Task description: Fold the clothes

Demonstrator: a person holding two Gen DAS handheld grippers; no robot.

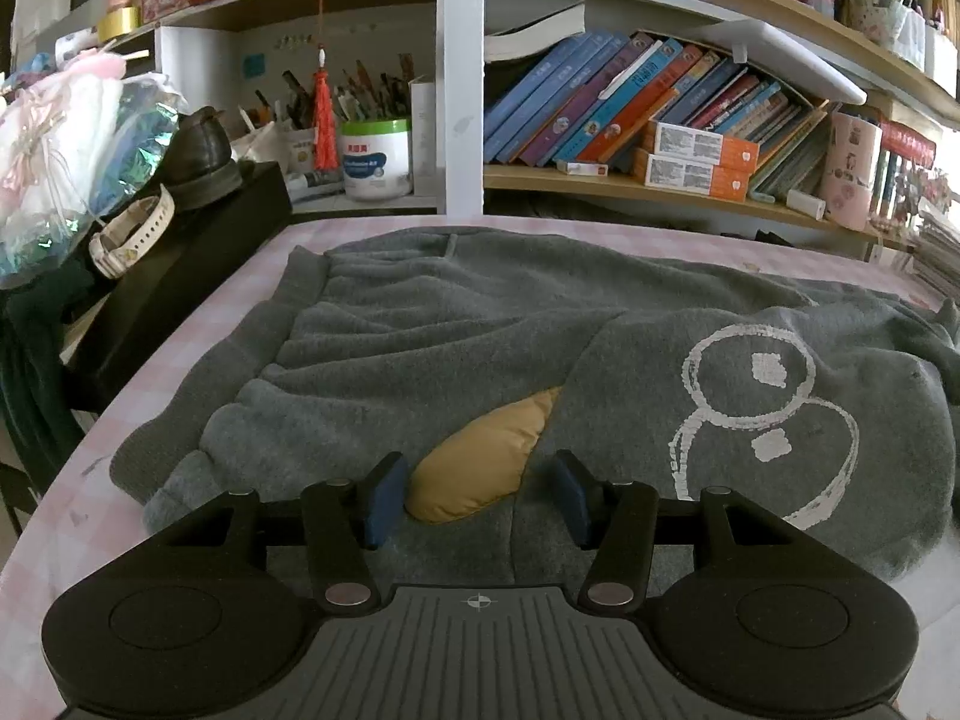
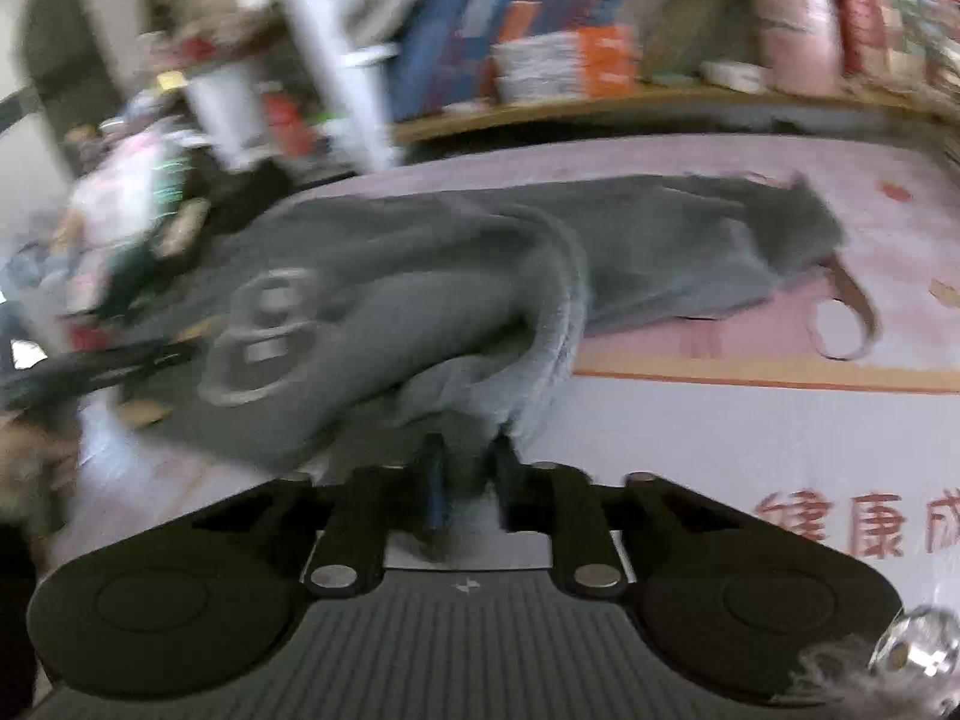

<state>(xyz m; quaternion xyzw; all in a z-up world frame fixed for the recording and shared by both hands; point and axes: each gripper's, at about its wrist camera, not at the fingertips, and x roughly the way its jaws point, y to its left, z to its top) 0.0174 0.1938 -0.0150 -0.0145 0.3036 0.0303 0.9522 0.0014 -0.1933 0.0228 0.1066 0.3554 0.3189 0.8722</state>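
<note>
The left claw (image 1: 477, 495) is open, its blue pads (image 1: 381, 501) standing apart over the grey fleece top (image 1: 420, 336), with a yellow patch (image 1: 480, 459) showing between them. The right claw (image 2: 468, 480) is pinched tight on a bunched edge of the same grey top (image 2: 390, 300) and lifts it a little. The top lies spread on a pink cloth-covered table (image 1: 180, 354), just in front of the bookshelf (image 1: 630, 114).
</note>
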